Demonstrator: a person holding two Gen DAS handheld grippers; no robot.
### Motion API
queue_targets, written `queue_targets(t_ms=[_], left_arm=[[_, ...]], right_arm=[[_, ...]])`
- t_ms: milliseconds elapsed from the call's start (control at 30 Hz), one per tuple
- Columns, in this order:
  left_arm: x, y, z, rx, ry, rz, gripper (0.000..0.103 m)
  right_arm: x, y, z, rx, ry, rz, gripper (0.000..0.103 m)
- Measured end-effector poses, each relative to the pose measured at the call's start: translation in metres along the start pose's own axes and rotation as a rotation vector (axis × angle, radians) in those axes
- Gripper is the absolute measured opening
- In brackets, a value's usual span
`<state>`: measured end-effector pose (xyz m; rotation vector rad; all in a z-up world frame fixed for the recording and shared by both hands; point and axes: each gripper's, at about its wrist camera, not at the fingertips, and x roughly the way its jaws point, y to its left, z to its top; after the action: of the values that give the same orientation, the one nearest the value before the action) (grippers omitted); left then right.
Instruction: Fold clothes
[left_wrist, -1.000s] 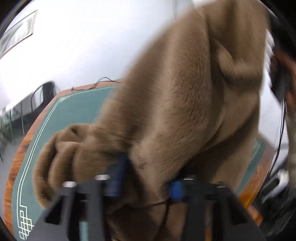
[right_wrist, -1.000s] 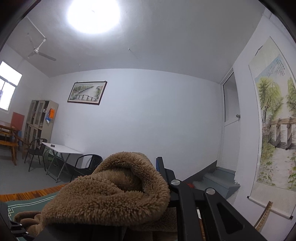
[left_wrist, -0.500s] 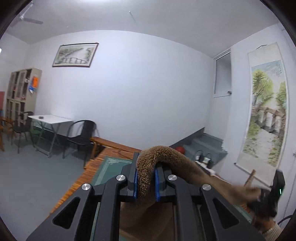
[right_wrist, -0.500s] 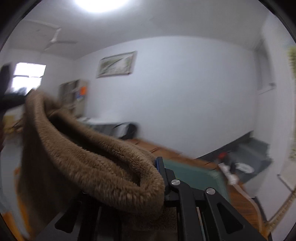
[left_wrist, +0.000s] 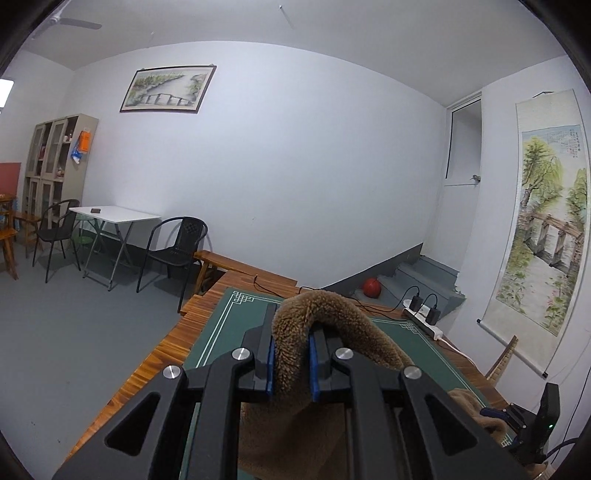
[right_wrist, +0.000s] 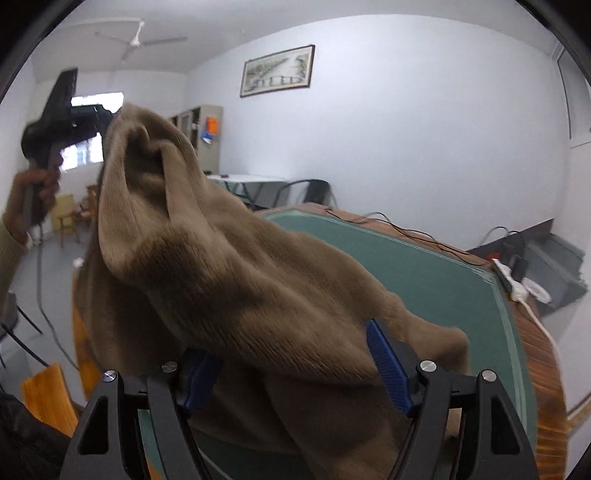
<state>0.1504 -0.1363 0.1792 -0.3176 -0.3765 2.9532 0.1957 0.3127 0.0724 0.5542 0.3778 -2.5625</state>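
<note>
Garment (right_wrist: 236, 280): brown fleece, raised above surface near edge.
Left gripper (left_wrist: 291, 363): clamped on fleece fold.
Right gripper (right_wrist: 295, 365): jaws opening, fleece draped between blue pads.
Surface (right_wrist: 424, 273): green mat, wooden border.

A green mat (left_wrist: 229, 328) covers the wooden table (left_wrist: 162, 350).

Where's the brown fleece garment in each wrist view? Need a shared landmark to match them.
Left wrist: brown fleece garment at bottom centre, a fold pinched between the left gripper fingers, trailing off to lower right.
Right wrist: it fills left and centre, hanging from the left gripper at upper left, draped across the opening right gripper.
Shared landmark: the framed landscape painting on the back wall, upper left in the left view, top centre in the right.
</note>
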Motion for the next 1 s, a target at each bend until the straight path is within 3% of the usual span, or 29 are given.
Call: queue_targets(t_ms=[133,233,333,400,433,467,533,667,800,1000], left_arm=[[-0.002,-0.003,0.006,-0.018,-0.007,-0.017,0.015],[-0.008,-0.004,0.008,-0.026,-0.018,-0.024,0.015],[-0.016,-0.001,0.012,-0.04,-0.035,-0.029,0.015],[-0.022,0.004,0.015,-0.055,-0.05,-0.032,0.015],[-0.024,0.006,0.017,-0.058,-0.056,-0.032,0.015],[-0.026,0.007,0.019,-0.058,-0.063,-0.03,0.015],[-0.029,0.007,0.024,-0.055,-0.078,-0.027,0.015],[-0.041,-0.002,0.046,-0.027,-0.139,-0.044,0.015],[-0.062,-0.015,0.075,0.002,-0.239,-0.074,0.017],[-0.113,-0.023,0.111,0.006,-0.401,-0.12,0.019]], right_arm=[[0.009,0.003,0.011,-0.034,-0.025,-0.092,0.077],[0.019,-0.008,0.024,0.05,-0.063,-0.06,0.077],[0.046,-0.013,0.03,0.079,-0.018,-0.085,0.076],[0.059,-0.018,0.03,0.119,0.012,-0.102,0.064],[0.066,-0.021,0.03,0.138,0.026,-0.11,0.047],[0.068,-0.024,0.032,0.17,0.023,-0.114,0.036],[0.059,-0.029,0.039,0.199,-0.017,-0.148,0.033],[0.012,-0.033,0.078,0.199,-0.213,-0.314,0.026],[-0.062,-0.037,0.136,0.174,-0.489,-0.502,0.026],[-0.144,-0.016,0.205,0.087,-0.801,-0.681,0.026]])
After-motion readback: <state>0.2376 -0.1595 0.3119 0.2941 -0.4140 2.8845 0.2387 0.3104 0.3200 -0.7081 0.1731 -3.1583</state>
